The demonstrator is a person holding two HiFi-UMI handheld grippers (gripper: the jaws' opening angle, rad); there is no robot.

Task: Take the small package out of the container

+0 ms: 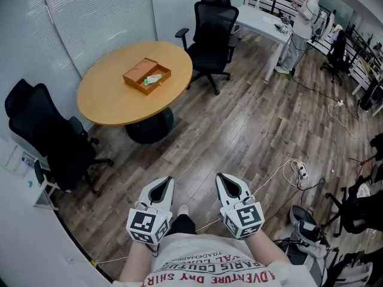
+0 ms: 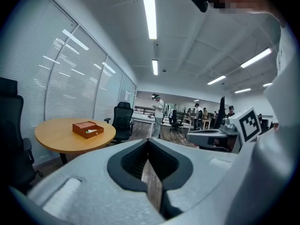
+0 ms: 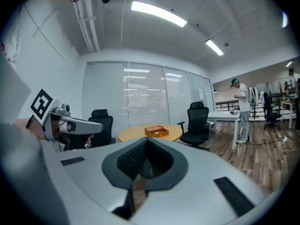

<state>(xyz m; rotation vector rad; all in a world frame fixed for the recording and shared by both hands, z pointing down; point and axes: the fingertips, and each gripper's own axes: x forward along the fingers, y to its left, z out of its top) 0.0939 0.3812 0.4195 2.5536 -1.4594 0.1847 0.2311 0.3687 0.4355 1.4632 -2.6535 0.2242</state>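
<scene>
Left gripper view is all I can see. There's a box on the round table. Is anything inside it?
Observer: Yes, the head view shows a small package lying in the open half of the box.
Operator: Are the other jaws open?
Observer: No, the right gripper has its jaws shut, with nothing between them.
Operator: Anything on the floor near us?
Observer: A power strip lies on the floor to our right.

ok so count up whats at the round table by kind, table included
round table: 1
black chairs: 2
open container: 1
small package: 1
total: 5
</scene>
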